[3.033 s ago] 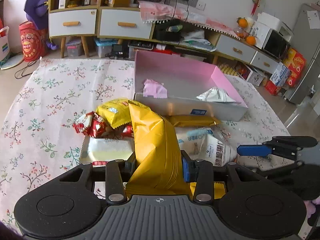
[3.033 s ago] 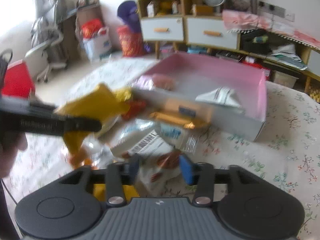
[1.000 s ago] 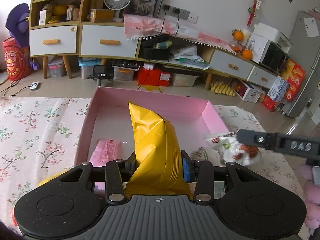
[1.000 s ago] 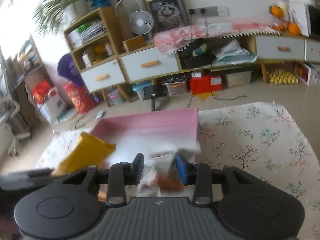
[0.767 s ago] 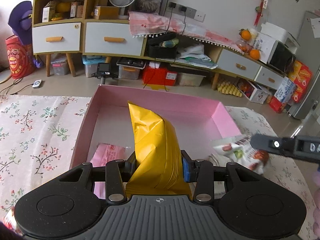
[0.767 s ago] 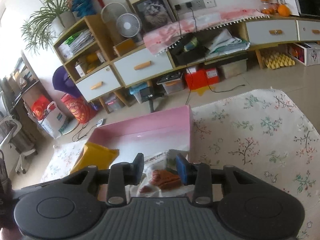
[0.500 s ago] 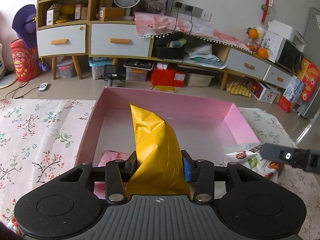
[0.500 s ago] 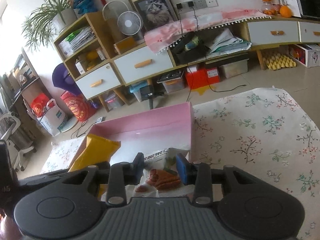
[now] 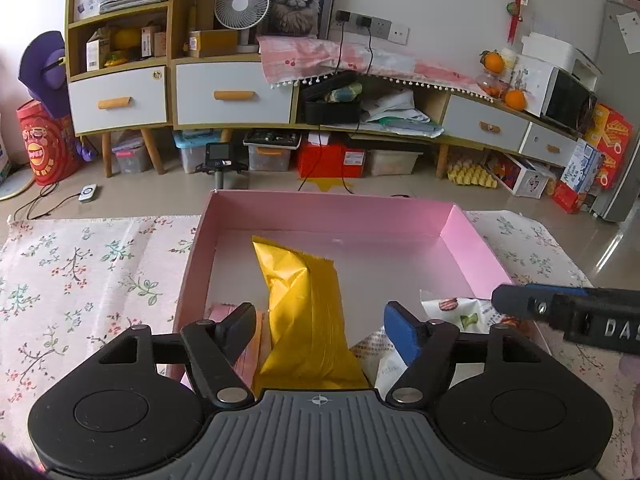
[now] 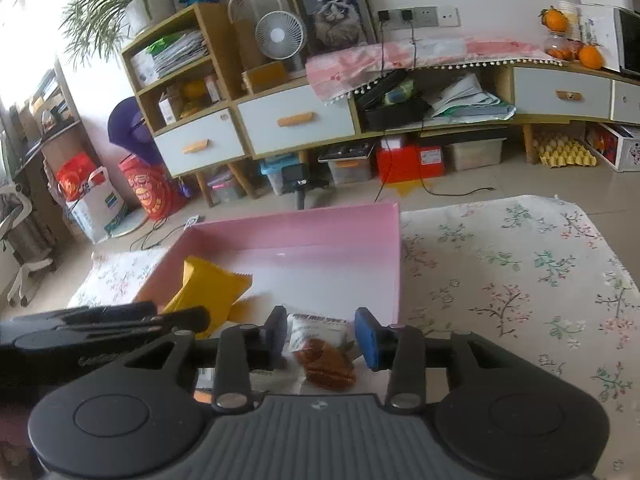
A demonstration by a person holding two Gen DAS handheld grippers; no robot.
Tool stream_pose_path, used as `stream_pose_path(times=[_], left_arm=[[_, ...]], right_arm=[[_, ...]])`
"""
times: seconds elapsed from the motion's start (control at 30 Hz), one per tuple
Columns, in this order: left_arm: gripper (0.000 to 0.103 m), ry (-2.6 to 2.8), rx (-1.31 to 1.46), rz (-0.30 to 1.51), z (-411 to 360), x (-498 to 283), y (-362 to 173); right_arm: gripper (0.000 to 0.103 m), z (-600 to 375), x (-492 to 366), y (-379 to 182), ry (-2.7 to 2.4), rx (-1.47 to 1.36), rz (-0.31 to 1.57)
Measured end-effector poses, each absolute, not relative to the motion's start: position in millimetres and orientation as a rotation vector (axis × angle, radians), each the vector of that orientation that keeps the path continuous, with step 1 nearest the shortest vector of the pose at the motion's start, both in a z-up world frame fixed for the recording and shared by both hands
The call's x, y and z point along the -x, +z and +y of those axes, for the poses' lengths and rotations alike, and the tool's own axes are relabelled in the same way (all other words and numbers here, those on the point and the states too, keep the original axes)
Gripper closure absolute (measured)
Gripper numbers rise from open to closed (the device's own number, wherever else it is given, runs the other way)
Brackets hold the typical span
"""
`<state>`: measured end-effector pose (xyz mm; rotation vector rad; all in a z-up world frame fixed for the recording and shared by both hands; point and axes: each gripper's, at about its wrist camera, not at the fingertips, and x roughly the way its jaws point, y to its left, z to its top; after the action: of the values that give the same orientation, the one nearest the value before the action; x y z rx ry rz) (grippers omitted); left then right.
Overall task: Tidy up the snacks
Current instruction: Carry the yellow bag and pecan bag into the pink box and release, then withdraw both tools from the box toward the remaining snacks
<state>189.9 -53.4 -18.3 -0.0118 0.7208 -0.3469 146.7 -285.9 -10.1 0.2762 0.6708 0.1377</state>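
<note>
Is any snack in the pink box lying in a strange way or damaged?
The yellow bag looks creased and lies slanted in the pink box, between the open left hand-held gripper fingers, partly over a pink packet. No tear or spill visible.

The box (image 9: 468, 236) had pink walls and a pale grey-white floor; the packet (image 9: 308, 304) lying in it was plain bright yellow; at nine o'clock of that lay a pink packet (image 9: 224, 314); at three o'clock, a white packet (image 9: 460, 312) printed with brown biscuits and green leaves; the desk cloth (image 9: 80, 272) was cream with small red and green floral sprigs; the left tool (image 9: 320, 328) was black with one blue pad.
</note>
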Motion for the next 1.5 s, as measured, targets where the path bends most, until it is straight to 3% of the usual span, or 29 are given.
stream_pose_path(times=[0.23, 0.4, 0.6, 1.1, 1.5], left_arm=[[0.021, -0.352, 0.017, 0.726, -42, -170, -8], [0.015, -0.352, 0.021, 0.738, -31, -152, 0], [0.005, -0.342, -0.011, 0.753, -21, -125, 10], [0.002, -0.263, -0.002, 0.755, 22, -73, -6], [0.002, -0.255, 0.027, 0.863, 57, -52, -28]], right_arm=[[0.051, -289, -135, 5, 0.135, -0.313, 0.654], [0.03, -287, -119, 14, 0.13, -0.299, 0.638], [0.013, -285, -96, 23, 0.131, -0.294, 0.628], [0.012, -251, -40, 19, 0.22, -0.192, 0.617], [0.012, -202, -14, -2, 0.317, -0.1, 0.649]])
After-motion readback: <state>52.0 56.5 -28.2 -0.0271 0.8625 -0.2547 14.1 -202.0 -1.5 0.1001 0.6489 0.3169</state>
